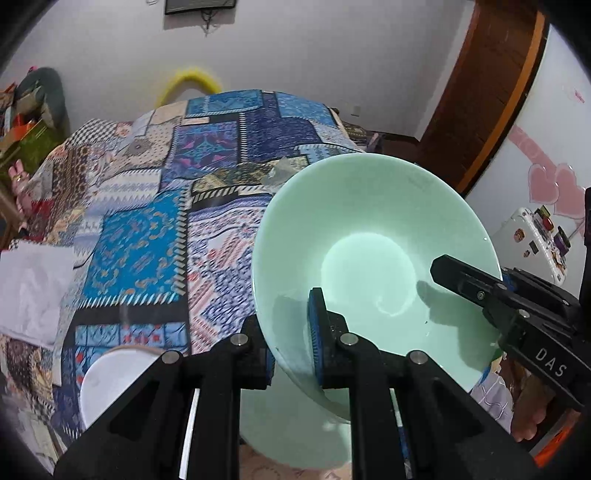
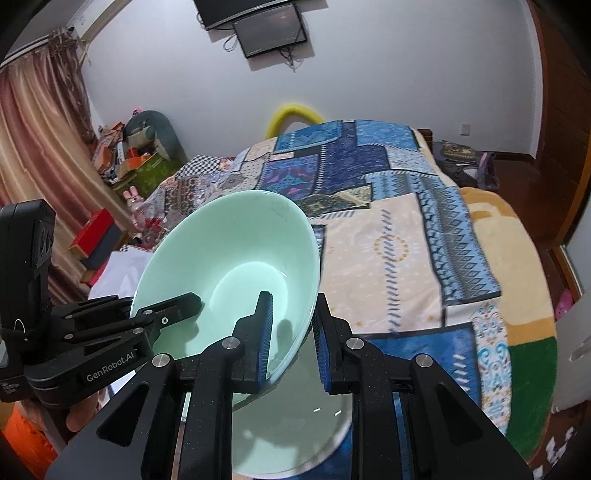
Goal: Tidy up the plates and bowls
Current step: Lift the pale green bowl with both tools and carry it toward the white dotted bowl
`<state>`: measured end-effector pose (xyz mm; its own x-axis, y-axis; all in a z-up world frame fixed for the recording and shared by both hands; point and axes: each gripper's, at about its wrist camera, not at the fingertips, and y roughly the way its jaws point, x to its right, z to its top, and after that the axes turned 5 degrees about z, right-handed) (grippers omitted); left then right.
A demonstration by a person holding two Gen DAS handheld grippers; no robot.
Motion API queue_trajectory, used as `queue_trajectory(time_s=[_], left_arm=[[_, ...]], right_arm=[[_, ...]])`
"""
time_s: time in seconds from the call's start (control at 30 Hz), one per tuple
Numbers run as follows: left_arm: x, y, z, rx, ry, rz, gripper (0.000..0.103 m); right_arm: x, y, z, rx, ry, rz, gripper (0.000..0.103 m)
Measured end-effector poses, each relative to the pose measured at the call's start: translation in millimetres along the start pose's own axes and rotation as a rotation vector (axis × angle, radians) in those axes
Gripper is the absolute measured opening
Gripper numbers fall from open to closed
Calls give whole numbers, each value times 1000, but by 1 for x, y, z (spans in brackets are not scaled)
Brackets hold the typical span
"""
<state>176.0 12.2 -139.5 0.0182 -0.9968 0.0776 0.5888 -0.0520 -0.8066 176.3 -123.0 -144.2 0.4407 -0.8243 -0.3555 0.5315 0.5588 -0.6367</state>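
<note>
Gripping: left gripper (image 1: 291, 343) and right gripper (image 2: 291, 343) each pinch opposite rims of the bowl (image 1: 369, 251), centre frame.
Risk: thin, slick rim could slip, dropping it onto the green plate (image 2: 295, 424) below.

this is a bedroom in a home. a bed (image 2: 406, 236) fills the middle of both views, spread with a patchwork blanket (image 1: 207, 155) in blues, creams and geometric prints. pinkish-brown curtains (image 2: 33, 147) hang at nine o'clock in the right wrist view. a small dark screen (image 2: 271, 35) is fixed to the white wall (image 2: 406, 66) at twelve o'clock, its cables dangling. boxes and clutter (image 2: 129, 155) are piled in the corner at ten o'clock. a wooden door frame (image 1: 491, 96) stands at two o'clock in the left wrist view, beside pink heart decorations (image 1: 550, 184).
</note>
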Motion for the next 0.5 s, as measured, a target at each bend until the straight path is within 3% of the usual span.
queue_trajectory(time_s=[0.5], left_arm=[[-74, -34, -42, 16, -91, 94, 15]], right_arm=[[-62, 29, -22, -40, -38, 113, 19]])
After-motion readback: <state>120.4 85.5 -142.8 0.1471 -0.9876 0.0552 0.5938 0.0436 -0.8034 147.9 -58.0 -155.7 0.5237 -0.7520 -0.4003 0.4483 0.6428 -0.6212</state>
